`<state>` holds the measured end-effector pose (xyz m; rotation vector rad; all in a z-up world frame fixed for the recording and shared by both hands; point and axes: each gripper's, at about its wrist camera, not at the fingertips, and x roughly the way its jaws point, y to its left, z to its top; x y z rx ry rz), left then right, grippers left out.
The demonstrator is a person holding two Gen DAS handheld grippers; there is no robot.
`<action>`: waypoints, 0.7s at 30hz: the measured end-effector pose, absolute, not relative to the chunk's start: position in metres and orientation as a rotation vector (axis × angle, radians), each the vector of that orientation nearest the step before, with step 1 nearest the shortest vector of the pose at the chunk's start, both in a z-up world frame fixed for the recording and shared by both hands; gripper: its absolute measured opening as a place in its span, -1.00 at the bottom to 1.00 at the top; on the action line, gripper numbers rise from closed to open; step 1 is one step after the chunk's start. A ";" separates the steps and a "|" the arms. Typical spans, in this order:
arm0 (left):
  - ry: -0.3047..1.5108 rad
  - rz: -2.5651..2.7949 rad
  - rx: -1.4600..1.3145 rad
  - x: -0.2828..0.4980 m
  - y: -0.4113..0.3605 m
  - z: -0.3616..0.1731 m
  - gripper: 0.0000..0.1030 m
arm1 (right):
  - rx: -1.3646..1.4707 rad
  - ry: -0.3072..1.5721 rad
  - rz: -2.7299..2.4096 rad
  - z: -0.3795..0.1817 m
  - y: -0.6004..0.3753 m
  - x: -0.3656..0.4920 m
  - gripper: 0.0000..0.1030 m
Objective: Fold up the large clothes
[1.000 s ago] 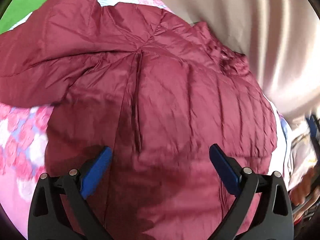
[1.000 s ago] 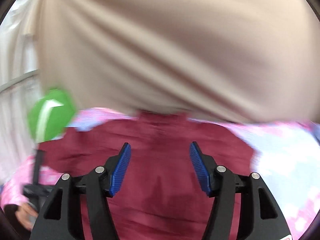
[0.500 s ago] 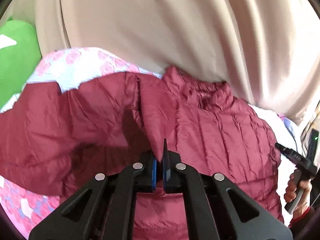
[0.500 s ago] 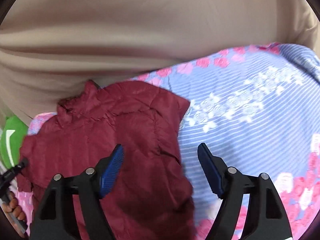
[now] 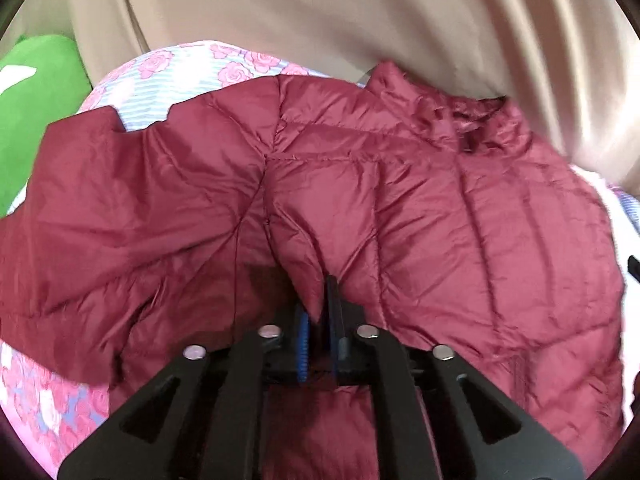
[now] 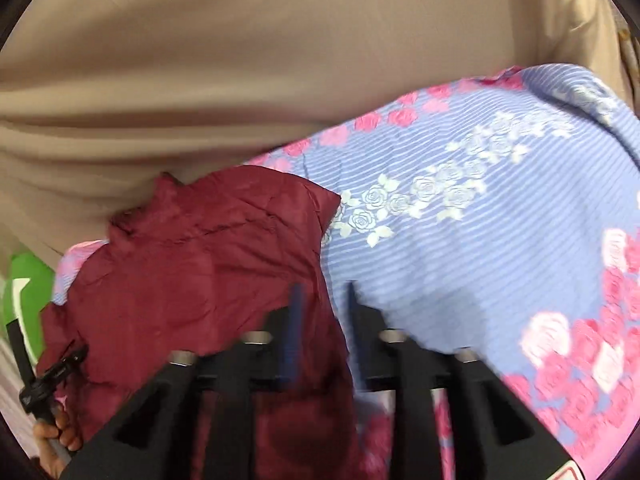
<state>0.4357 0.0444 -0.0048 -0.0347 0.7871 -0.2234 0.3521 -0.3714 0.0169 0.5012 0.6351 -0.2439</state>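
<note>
A maroon quilted jacket (image 5: 440, 220) lies spread on a flowered bedsheet (image 5: 192, 68), collar (image 5: 480, 120) at the far side and one sleeve (image 5: 100, 200) out to the left. My left gripper (image 5: 318, 300) pinches a raised fold near the jacket's middle seam; its jaws are opening, with the fold still between the blue pads. In the right wrist view the jacket (image 6: 192, 272) fills the left half. My right gripper (image 6: 324, 292) sits over the jacket's right edge. Its blurred jaws stand a narrow gap apart and are opening, with that edge between them; no pad visibly presses.
A beige curtain (image 6: 280, 60) hangs close behind the bed. The blue striped sheet (image 6: 480, 240) with roses lies bare to the jacket's right. A green object (image 5: 36, 120) sits at the far left. A hand (image 6: 60, 432) holding the other gripper's handle shows low left.
The left gripper went from wide open to pinching a jacket fold and lifted it slightly. The right gripper came down to the jacket's right edge, and its jaws stand narrower than half a second ago.
</note>
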 end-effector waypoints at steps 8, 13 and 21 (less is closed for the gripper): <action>0.825 -0.238 -0.056 0.425 0.033 -0.021 0.13 | 0.499 0.743 -0.169 -0.006 -0.362 0.356 -0.75; 0.807 -0.227 -0.018 0.420 0.032 -0.032 0.10 | 0.527 0.717 -0.179 -0.011 -0.358 0.325 -1.00; 0.804 -0.191 0.030 0.421 0.032 -0.033 0.12 | 0.518 0.702 -0.240 0.002 -0.358 0.310 -1.00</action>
